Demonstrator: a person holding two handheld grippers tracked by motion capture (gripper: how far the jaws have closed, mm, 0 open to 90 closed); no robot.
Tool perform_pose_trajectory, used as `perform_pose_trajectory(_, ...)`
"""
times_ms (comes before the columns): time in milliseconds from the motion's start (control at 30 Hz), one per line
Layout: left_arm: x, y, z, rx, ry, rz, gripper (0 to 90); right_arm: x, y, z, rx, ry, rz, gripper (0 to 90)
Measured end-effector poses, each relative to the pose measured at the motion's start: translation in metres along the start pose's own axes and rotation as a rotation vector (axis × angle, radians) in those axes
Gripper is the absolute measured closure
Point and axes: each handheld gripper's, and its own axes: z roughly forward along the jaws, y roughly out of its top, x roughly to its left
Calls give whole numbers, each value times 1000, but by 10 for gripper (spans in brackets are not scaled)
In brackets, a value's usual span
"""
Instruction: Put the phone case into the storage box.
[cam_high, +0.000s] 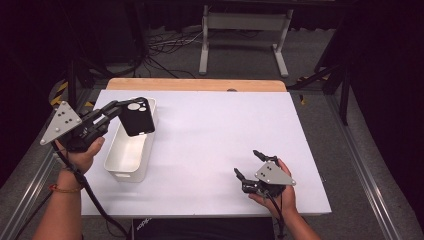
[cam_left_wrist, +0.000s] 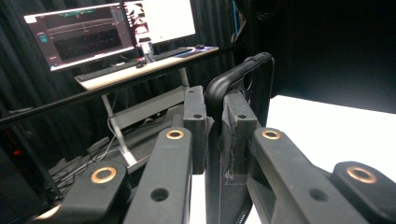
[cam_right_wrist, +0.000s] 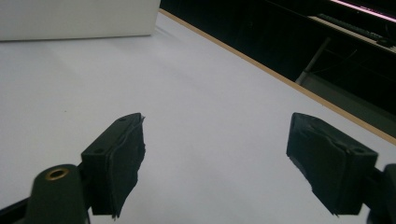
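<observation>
The left gripper (cam_high: 131, 111), clenched on the edge of a black phone case (cam_high: 136, 117), holds it directly above the white bin (cam_high: 116, 164); the right gripper (cam_high: 249, 165) rests released.

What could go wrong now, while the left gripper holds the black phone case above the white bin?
1. The left gripper pinches the black phone case only by one thin edge, so it may swing or slip out.
2. The case hangs over the far end of the white bin, close to its rim; on release it could catch on the rim or fall outside.
3. The right gripper rests open far away, so it probably cannot steady the bin.
</observation>
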Motion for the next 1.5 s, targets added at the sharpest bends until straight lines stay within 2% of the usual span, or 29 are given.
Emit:
perform_pose_trajectory(133, 6, -1, -5, 8, 23, 8, 824, -1, 0, 0, 0, 0, 9, 199)
perform_pose_trajectory(267, 11, -4, -7, 8, 26, 4, 824, 0, 0, 1, 1, 3, 9, 199)
perform_pose_trajectory(300, 14, -6, -7, 9, 17, -8, 825, 0, 0, 1, -6, 17, 13, 198)
perform_pose_trajectory(467, 19, -15, 1, 45, 28, -5, 825, 1, -1, 2, -2, 23, 11, 196)
perform_pose_trajectory(567, 24, -20, 4, 56, 21, -22, 825, 1, -2, 3, -1, 30, 13, 196)
perform_pose_trajectory(633, 28, -23, 7, 60, 13, -29, 825, 1, -2, 3, -3, 50, 32, 194)
perform_pose_trajectory(700, 31, -27, 11, 68, 13, -39, 825, 0, -2, 4, -5, 65, 57, 194)
perform_pose_trajectory(800, 38, -35, 19, 88, 20, -32, 825, 0, -3, 5, 0, 63, 63, 194)
perform_pose_trajectory(867, 41, -38, 23, 80, 25, -37, 825, -1, -3, 5, 4, 62, 62, 194)
perform_pose_trajectory(967, 47, -44, 32, 71, 3, -59, 825, -1, -4, 9, 13, 75, 101, 194)
perform_pose_trajectory(1133, 51, -49, 49, 109, 13, -16, 824, 1, -4, 11, 22, 71, 90, 194)
perform_pose_trajectory(1267, 57, -58, 63, 144, 12, 2, 825, 1, -5, 13, 32, 72, 91, 194)
perform_pose_trajectory(1367, 66, -66, 73, 153, -5, -22, 825, 2, -5, 14, 38, 77, 93, 194)
perform_pose_trajectory(1500, 71, -71, 84, 161, -4, -25, 825, 3, -6, 16, 48, 78, 92, 194)
